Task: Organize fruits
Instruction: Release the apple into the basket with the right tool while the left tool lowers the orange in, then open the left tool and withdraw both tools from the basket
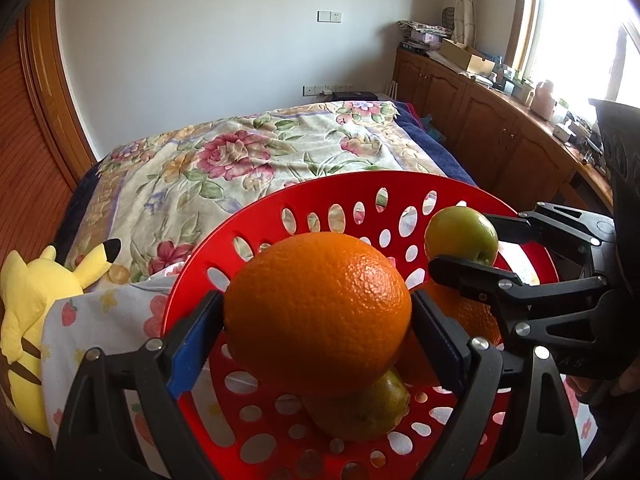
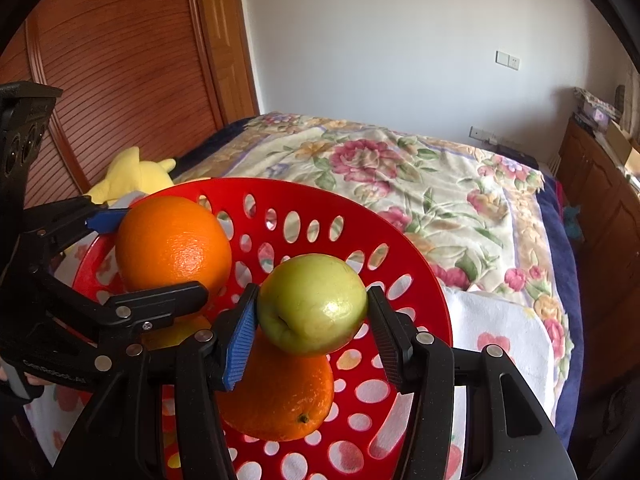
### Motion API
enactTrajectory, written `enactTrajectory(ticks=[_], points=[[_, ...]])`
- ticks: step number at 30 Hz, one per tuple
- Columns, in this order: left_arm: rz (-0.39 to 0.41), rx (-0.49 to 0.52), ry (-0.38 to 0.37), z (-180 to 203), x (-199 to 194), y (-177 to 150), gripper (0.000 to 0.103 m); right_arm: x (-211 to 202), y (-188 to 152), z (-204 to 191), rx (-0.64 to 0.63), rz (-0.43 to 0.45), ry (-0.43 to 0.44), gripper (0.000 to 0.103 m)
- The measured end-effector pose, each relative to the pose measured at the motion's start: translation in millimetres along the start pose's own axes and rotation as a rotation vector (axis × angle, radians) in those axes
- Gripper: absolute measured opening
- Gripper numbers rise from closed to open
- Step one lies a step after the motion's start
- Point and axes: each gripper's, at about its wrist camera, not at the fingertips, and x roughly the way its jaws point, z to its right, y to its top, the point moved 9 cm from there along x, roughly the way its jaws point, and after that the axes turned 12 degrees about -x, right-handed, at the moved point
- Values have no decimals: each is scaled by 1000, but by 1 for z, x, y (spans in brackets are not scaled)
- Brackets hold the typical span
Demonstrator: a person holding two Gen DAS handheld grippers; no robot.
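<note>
2 tools grip fruit over the red basket (image 1: 224,248): left tool (image 1: 318,312) a dimpled orange (image 1: 316,312), right tool (image 2: 312,312) a green apple (image 2: 312,304).

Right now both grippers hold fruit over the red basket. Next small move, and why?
Probably lower the right gripper slightly and release the green apple. It hangs over the red basket, above an orange lying inside. The left gripper clamps the other orange alongside, so release one at a time.

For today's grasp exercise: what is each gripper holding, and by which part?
The left gripper holds an orange by its opposite sides, above the red basket. The right gripper holds a green apple the same way, across its sides.
</note>
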Motion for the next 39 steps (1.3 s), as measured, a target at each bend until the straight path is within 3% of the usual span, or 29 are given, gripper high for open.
enactTrajectory(ticks=[12, 23, 32, 39], points=[[-1, -24, -11, -2, 5, 3, 92, 4, 1, 1, -9, -4, -36, 55], [22, -32, -5, -6, 1, 2, 92, -4, 4, 6, 27, 40, -37, 62], [94, -10, -19, 4, -28, 12, 92, -27, -2, 4, 63, 89, -13, 63], [150, 28, -43, 15, -66, -1, 92, -70, -8, -12, 60, 158, -19, 65]])
